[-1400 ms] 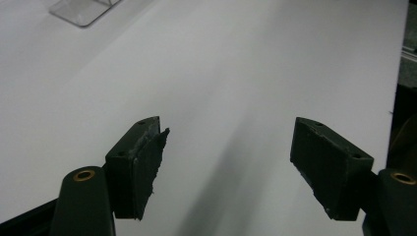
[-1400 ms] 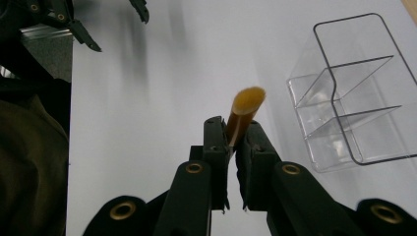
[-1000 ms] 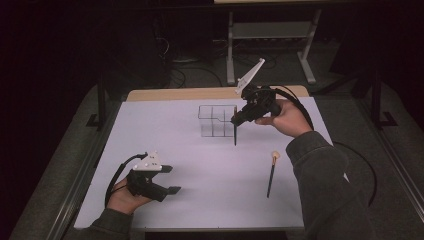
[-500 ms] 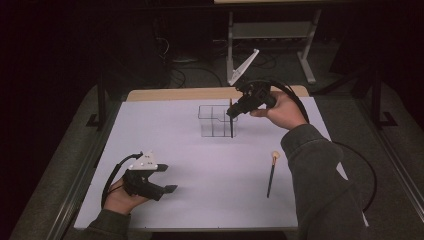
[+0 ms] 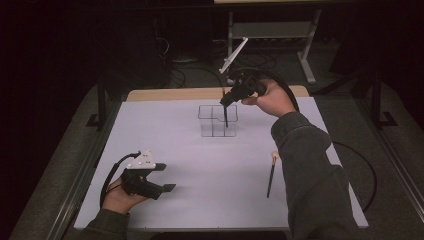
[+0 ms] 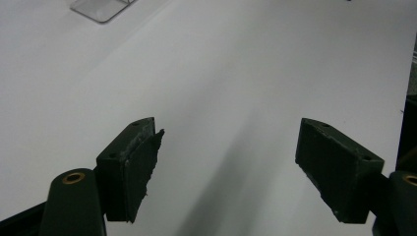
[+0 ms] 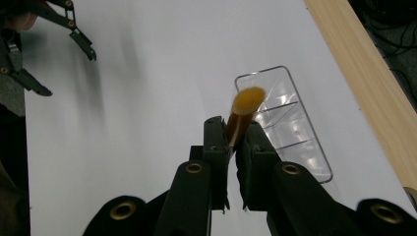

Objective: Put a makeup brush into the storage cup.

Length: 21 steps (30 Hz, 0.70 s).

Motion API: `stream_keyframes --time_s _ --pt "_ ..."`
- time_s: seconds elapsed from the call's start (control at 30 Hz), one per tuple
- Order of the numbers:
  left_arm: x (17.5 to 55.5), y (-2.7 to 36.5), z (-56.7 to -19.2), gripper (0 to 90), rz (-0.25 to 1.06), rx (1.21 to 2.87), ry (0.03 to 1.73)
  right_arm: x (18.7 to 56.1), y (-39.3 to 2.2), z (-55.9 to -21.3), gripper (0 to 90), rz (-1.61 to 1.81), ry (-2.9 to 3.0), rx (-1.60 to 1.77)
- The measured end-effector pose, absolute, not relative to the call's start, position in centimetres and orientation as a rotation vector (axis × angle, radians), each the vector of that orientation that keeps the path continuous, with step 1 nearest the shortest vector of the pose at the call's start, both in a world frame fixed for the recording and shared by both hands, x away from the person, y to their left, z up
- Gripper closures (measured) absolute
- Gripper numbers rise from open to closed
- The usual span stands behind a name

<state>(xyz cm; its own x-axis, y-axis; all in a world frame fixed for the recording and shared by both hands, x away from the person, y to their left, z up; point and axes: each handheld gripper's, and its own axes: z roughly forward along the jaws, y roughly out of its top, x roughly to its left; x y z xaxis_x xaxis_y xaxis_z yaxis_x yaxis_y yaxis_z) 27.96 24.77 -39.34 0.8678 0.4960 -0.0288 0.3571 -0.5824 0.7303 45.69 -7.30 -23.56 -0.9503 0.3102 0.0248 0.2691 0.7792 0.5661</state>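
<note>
The right gripper (image 5: pixel 226 102) clamps a brush (image 7: pixel 244 110) upright in its jaws, handle down over the clear organizer (image 5: pixel 218 120), aligned for insertion. The left gripper (image 5: pixel 159 180) rests wide open on the tabletop (image 5: pixel 200 175).

Both tongs, left (image 5: pixel 167 188) and right (image 5: pixel 223 103), are chunky matte black with brass-coloured pivot rivets, small screws in the jaw blocks and worn, ragged pads (image 6: pixel 142 167). Black cables trail off them, a pale three-cornered plate tops each, and the person wears grey-green sleeves (image 5: pixel 312 170).

Dim room with a brightly lit white table (image 5: pixel 200 200), soft shadows, and a motion-blurred brush tip (image 7: pixel 248 101)
</note>
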Motion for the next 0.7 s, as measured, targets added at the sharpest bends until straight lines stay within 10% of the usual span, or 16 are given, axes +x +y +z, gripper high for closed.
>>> stream_keyframes --time_s 0.7 --pt "28.0 24.8 -39.2 22.9 0.214 2.233 0.621 49.4 -5.8 -22.9 82.8 0.878 2.863 0.567"
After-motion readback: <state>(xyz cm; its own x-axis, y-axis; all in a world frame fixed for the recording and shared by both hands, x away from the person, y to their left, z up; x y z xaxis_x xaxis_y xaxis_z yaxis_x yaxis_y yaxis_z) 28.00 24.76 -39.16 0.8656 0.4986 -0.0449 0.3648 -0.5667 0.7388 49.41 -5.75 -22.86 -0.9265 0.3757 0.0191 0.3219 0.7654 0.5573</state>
